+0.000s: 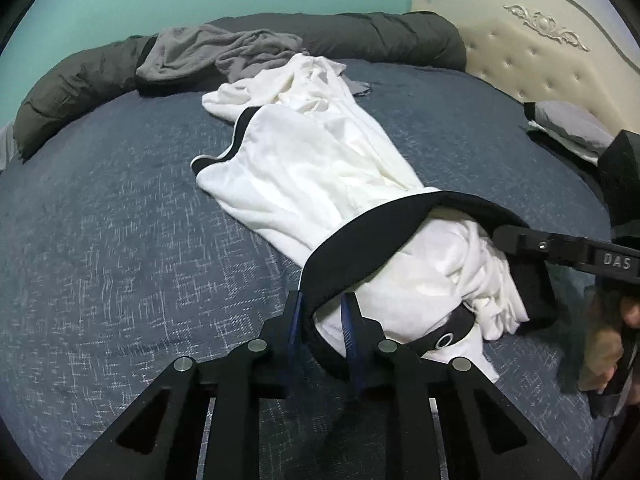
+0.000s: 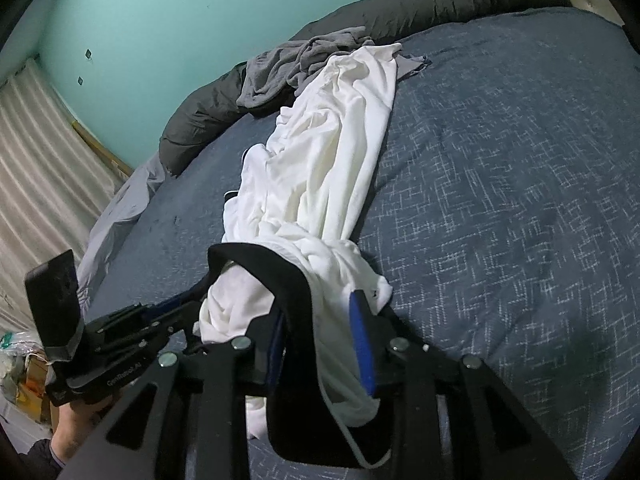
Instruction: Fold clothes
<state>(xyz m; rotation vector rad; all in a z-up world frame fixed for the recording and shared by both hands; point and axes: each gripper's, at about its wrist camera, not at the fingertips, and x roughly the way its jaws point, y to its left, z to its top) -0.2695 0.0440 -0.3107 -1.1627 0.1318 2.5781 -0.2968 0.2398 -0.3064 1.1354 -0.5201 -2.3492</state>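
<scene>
A white garment (image 1: 304, 168) with black trim lies stretched along the blue bedspread (image 1: 120, 208), its far end rumpled. Its wide black band (image 1: 360, 232) arches up at the near end. In the left wrist view my left gripper (image 1: 322, 316) is shut on the band's left part, with black and white cloth filling the gap between the blue pads. My right gripper (image 1: 504, 236) comes in from the right and holds the band's other side. In the right wrist view the garment (image 2: 336, 132) bunches through my right gripper (image 2: 318, 308), which is shut on band and cloth. My left gripper (image 2: 160, 312) sits lower left.
A crumpled grey garment (image 1: 216, 52) lies at the far end against a rolled dark duvet (image 1: 80, 80). A cream tufted headboard (image 1: 540, 48) and a grey pillow (image 1: 568, 128) are at the right. A striped curtain (image 2: 40, 168) hangs beside the bed.
</scene>
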